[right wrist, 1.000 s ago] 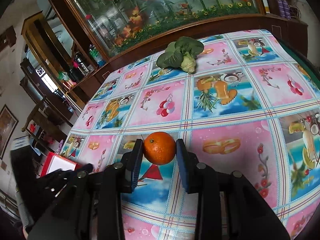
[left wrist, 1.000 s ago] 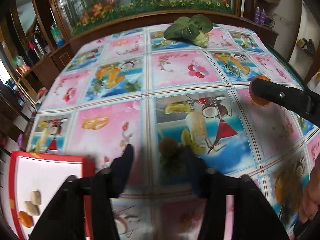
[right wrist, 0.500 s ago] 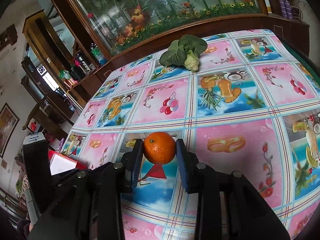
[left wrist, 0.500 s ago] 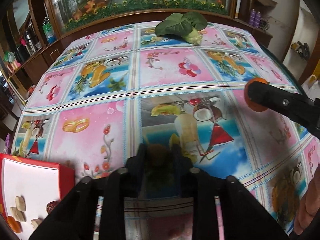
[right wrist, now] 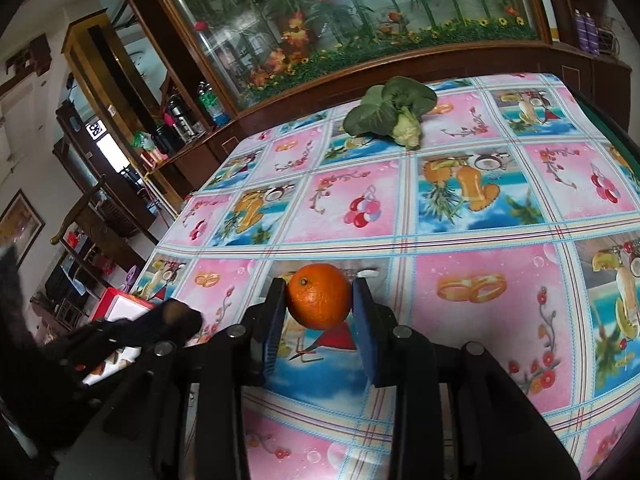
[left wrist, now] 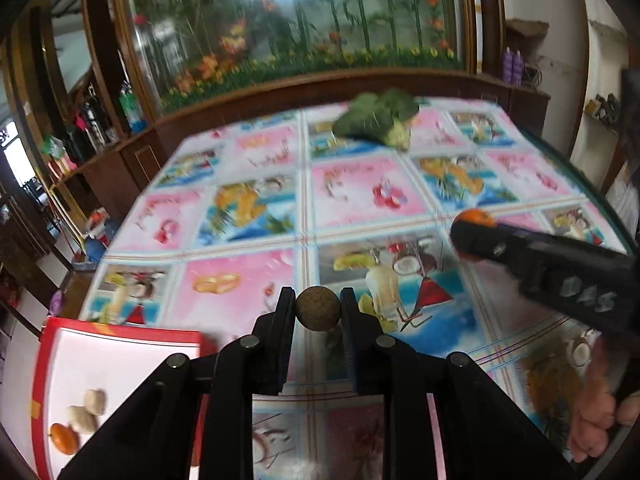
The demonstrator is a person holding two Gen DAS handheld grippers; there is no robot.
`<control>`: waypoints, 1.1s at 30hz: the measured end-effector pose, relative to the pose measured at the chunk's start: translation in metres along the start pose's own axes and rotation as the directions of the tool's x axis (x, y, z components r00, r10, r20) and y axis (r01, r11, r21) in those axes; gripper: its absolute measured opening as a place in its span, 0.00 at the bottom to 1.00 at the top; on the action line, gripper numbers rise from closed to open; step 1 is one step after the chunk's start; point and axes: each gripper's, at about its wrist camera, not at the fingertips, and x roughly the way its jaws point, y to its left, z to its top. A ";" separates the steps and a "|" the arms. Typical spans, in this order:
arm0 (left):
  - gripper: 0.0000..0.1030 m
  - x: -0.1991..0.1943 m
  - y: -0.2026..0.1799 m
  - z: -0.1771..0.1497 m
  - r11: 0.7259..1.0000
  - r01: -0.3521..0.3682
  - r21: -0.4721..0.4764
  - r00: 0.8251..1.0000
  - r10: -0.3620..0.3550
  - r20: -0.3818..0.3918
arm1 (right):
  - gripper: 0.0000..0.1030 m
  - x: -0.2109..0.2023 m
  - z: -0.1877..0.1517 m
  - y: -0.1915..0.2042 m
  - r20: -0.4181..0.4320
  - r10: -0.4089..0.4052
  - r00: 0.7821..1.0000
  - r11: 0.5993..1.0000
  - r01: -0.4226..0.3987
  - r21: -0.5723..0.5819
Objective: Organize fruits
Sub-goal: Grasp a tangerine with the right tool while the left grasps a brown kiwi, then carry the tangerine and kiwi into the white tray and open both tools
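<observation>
My left gripper [left wrist: 318,309] is shut on a small round brown fruit [left wrist: 318,309], lifted above the fruit-patterned tablecloth [left wrist: 240,280]. My right gripper [right wrist: 319,298] is shut on an orange [right wrist: 319,296], also held off the cloth. In the left wrist view the right gripper [left wrist: 472,236] reaches in from the right with the orange [left wrist: 476,216] showing at its tip. A red-rimmed white tray [left wrist: 120,360] lies at lower left, holding a small orange fruit [left wrist: 64,438] and pale pieces [left wrist: 86,412]. The tray [right wrist: 120,306] also shows in the right wrist view, partly hidden by the left gripper [right wrist: 168,320].
A leafy green vegetable [left wrist: 378,118] [right wrist: 390,114] rests at the far side of the table. A wooden cabinet with a glass display [left wrist: 300,32] stands behind the table. A hand [left wrist: 596,408] holds the right tool at lower right. Shelves and furniture [right wrist: 100,200] stand to the left.
My left gripper has shut on the brown fruit and raised it off the cloth, tilting upward. The right gripper has kept the orange, nearly still.
</observation>
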 end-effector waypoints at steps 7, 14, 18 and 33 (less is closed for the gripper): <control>0.21 -0.034 0.009 -0.003 1.000 -0.012 -0.012 0.997 0.013 0.072 | 0.34 -0.009 -0.005 0.016 0.054 0.034 0.998 0.998 -0.031 -0.056; 0.21 -0.055 0.020 -0.015 0.999 -0.038 -0.031 0.992 0.042 0.115 | 0.34 -0.015 -0.012 0.031 0.099 0.067 0.993 0.993 -0.056 -0.107; 0.21 -0.061 0.029 -0.020 0.998 -0.036 -0.051 0.992 0.042 0.119 | 0.34 -0.010 -0.017 0.037 0.086 0.052 0.995 0.991 -0.040 -0.131; 0.21 -0.076 0.110 -0.060 0.983 -0.070 -0.172 0.992 0.087 0.094 | 0.35 -0.003 -0.044 0.087 0.043 0.126 0.991 0.987 -0.121 -0.109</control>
